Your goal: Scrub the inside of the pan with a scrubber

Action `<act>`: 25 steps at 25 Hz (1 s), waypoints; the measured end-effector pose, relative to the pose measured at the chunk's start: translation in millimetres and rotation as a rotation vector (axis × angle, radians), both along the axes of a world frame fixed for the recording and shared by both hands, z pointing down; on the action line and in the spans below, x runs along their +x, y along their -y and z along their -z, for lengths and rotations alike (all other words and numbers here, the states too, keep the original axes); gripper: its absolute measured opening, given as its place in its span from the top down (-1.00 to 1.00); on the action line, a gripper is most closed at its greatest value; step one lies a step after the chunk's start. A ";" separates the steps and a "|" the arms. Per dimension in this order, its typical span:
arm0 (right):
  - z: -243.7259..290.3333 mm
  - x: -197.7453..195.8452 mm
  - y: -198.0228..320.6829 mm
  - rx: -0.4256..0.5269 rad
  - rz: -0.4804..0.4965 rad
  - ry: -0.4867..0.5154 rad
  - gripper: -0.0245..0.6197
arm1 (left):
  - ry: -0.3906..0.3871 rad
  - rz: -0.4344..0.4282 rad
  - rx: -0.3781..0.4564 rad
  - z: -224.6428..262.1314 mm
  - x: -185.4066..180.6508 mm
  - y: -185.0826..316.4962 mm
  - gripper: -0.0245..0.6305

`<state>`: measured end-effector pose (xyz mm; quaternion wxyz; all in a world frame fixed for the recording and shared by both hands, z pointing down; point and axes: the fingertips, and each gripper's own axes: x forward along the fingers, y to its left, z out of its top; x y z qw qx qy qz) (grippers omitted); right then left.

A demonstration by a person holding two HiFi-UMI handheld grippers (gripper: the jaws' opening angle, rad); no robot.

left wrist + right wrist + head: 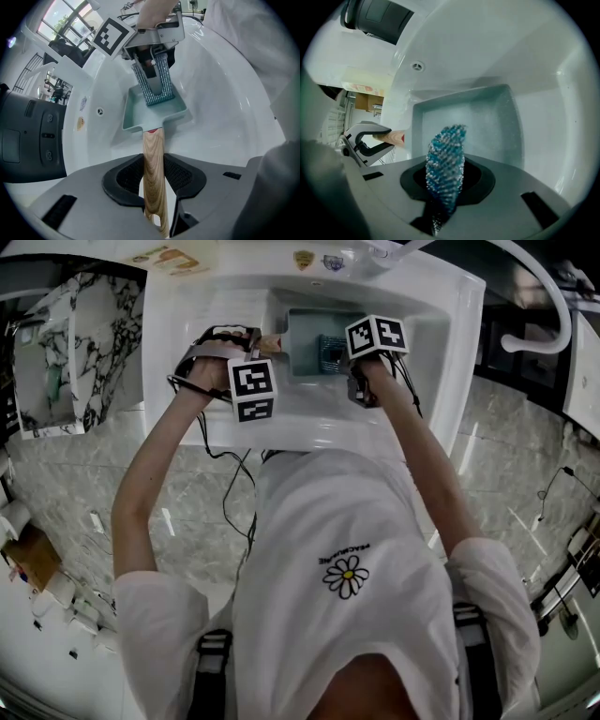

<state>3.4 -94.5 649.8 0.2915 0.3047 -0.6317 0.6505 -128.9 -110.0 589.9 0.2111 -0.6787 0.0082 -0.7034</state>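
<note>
A square teal pan (302, 341) lies in the white sink (441, 324). My left gripper (265, 345) is shut on the pan's wooden handle (153, 159), which runs straight between its dark pads (126, 180). My right gripper (345, 360) is shut on a blue-and-white mesh scrubber (446, 161) and reaches down into the pan (487, 126). In the left gripper view the scrubber (152, 86) touches the pan's (140, 119) inner floor near the far wall. The left gripper (370, 140) shows at the left of the right gripper view, clamped on the handle (396, 137).
The sink's curved walls (220, 103) close in round the pan. An overflow hole (417, 66) sits on the basin wall. A faucet (380, 253) stands at the sink's far rim. Cables (230, 493) hang from the left gripper over the marble floor (506, 456).
</note>
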 end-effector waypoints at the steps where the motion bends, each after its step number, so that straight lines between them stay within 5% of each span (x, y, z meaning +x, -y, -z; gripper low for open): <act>1: 3.3 -7.8 -0.1 0.002 0.004 0.018 0.75 | 0.000 0.000 0.000 -0.2 0.0 0.0 0.50; 13: 24.8 -59.5 -2.2 -0.011 0.017 0.150 0.75 | 0.000 0.007 -0.005 -2.9 1.3 -2.6 0.50; 21: 28.9 -61.6 -0.2 0.006 0.018 0.145 0.75 | 0.003 0.008 0.001 -2.6 1.3 -1.0 0.50; 25: 42.0 -36.6 3.0 0.096 0.016 0.087 0.75 | 0.007 0.016 -0.019 -4.4 2.3 -5.0 0.50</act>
